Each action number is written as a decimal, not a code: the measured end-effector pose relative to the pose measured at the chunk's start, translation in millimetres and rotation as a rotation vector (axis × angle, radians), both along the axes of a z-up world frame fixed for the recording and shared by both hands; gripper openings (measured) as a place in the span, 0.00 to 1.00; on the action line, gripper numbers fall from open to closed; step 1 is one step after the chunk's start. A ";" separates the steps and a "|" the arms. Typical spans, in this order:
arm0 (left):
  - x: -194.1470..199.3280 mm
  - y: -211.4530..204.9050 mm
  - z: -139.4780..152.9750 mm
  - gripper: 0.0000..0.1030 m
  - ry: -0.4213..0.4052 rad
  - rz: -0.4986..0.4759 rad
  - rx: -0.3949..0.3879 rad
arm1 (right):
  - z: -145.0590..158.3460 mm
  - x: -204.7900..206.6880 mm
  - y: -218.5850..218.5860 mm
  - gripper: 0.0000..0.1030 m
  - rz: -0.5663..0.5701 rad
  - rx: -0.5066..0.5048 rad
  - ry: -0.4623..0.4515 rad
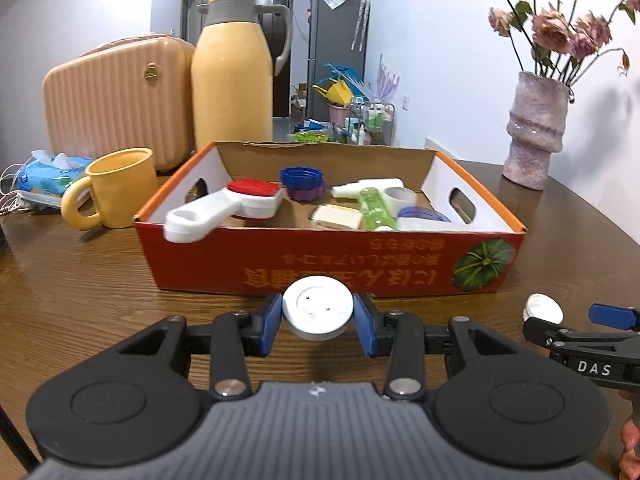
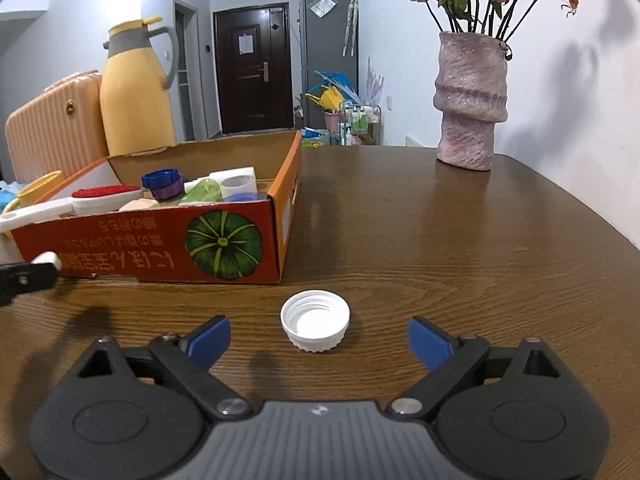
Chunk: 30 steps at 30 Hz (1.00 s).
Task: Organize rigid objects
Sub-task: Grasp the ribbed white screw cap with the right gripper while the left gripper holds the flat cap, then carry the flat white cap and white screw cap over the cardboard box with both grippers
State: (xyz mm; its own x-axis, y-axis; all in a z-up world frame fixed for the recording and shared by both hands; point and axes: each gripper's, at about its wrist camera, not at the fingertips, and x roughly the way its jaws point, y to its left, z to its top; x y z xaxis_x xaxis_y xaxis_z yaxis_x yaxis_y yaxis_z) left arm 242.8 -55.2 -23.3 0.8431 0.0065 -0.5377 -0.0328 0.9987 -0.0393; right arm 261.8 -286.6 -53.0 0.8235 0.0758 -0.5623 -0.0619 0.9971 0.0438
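My left gripper (image 1: 318, 314) is shut on a white round disc (image 1: 318, 308), held just above the table in front of the red cardboard box (image 1: 320, 264). The box holds a white brush with a red pad (image 1: 240, 204), a blue ribbed cap (image 1: 302, 178), a green tube (image 1: 374, 208) and other small items. My right gripper (image 2: 318, 338) is open, its blue pads either side of a white screw cap (image 2: 315, 320) lying open side up on the table. The cap also shows in the left wrist view (image 1: 542, 308), beside the right gripper's blue fingertip (image 1: 612, 315).
A yellow mug (image 1: 116, 190), a yellow thermos jug (image 1: 232, 68), a peach case (image 1: 116, 96) and a tissue pack (image 1: 48, 178) stand left of the box. A pink vase (image 2: 470, 98) with dried flowers stands at the back right of the wooden table (image 2: 460, 260).
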 end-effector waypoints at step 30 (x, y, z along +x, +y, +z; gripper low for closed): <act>-10.0 35.5 12.9 0.39 -0.055 0.009 -0.032 | -1.2 6.8 31.6 0.38 -0.005 -0.018 -0.006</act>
State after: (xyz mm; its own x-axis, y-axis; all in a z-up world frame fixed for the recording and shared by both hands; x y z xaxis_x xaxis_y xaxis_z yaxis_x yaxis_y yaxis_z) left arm 232.8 -19.7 -10.4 0.8715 -0.0024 -0.4904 -0.0383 0.9966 -0.0730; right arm 268.6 -255.0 -54.1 0.8272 0.0619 -0.5584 -0.0576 0.9980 0.0254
